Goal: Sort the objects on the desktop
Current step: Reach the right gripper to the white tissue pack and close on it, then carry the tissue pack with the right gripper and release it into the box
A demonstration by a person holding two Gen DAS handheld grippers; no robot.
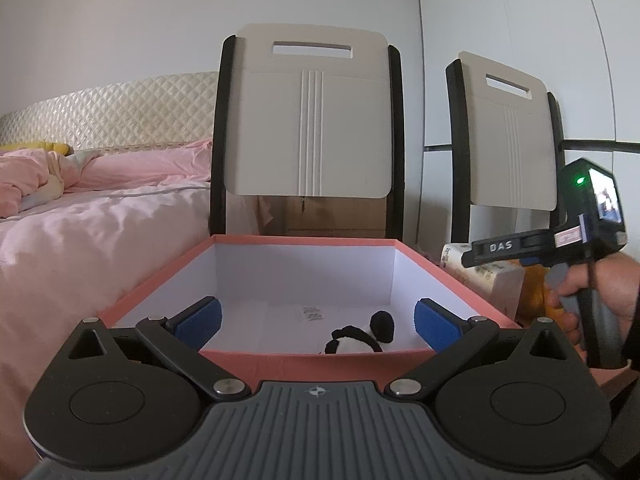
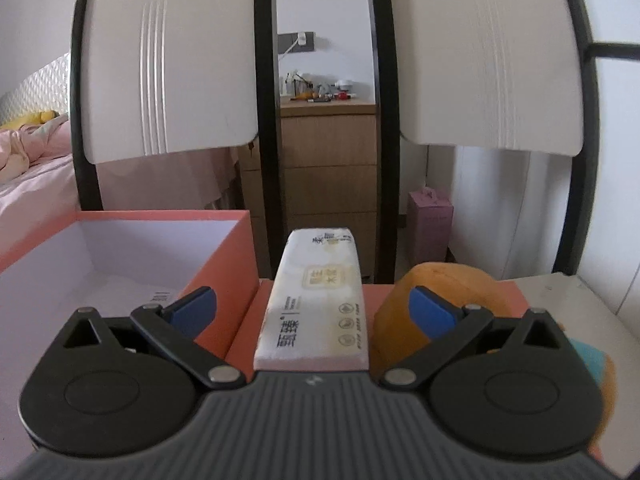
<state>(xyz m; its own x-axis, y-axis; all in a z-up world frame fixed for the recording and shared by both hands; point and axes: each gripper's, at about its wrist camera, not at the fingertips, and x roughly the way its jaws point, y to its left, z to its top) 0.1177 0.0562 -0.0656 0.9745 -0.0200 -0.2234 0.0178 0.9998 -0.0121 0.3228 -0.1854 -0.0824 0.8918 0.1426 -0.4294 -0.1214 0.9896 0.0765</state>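
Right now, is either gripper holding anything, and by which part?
Nothing is held. The left gripper is open above the pink cardboard box; the right gripper is open astride the white tissue pack.

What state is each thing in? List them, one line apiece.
Left gripper: open, holding nothing, over the box.
Right gripper: open, straddling the tissue pack, not closed on it.
Box: lidless, upright.
Panda toy: lying inside the box.
Tissue pack: outside the box, lying flat.
Orange plush: outside the box, beside the tissue pack.
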